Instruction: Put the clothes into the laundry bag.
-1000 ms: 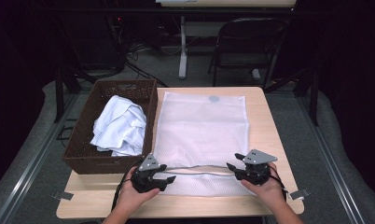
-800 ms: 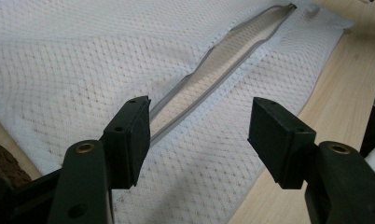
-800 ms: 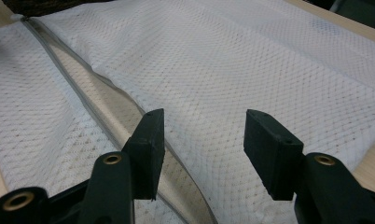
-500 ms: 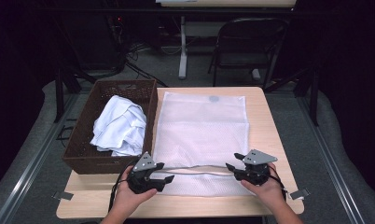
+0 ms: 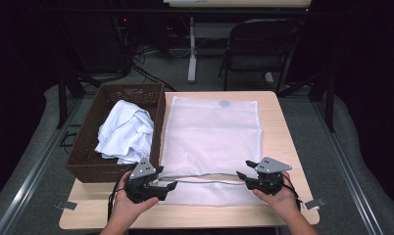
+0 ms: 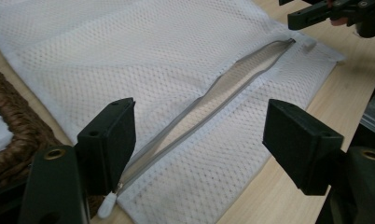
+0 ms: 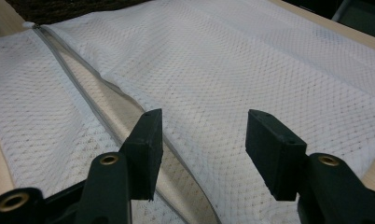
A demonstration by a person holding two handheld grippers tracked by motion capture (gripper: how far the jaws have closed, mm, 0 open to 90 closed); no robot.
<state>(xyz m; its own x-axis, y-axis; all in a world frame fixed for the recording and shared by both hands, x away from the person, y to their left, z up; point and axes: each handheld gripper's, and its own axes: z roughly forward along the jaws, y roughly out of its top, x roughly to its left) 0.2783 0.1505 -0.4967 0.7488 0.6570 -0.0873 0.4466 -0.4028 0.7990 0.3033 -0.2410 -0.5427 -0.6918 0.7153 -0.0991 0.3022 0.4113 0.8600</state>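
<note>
At the left of the light wooden table (image 5: pixel 283 127), a dark brown woven basket (image 5: pixel 89 169) holding crumpled white cloth (image 5: pixel 124 132) runs along the table's left edge, its right wall just beside the flat white mesh laundry bag (image 5: pixel 212 137). The bag covers the table's middle from the far edge nearly to the near one, leaving a bare strip of wood along the right side and the front. Its grey zipper (image 6: pixel 213 109) lies unzipped across the near end, the opening gaping, with the white pull tab (image 6: pixel 106 205) at the basket end.

The left gripper (image 5: pixel 169 186) hovers over that zipper end; its jaws have just been opening and stand wide, clasping nothing, the pull tab lying free beneath them. The left hand (image 5: pixel 126 208) comes in from the near edge, gripper pointing level toward the right.

The right gripper (image 5: pixel 243 169), at the zipper's other end, also stands released, jaws apart above the mesh. The right hand (image 5: pixel 283 200) points it leftward.
</note>
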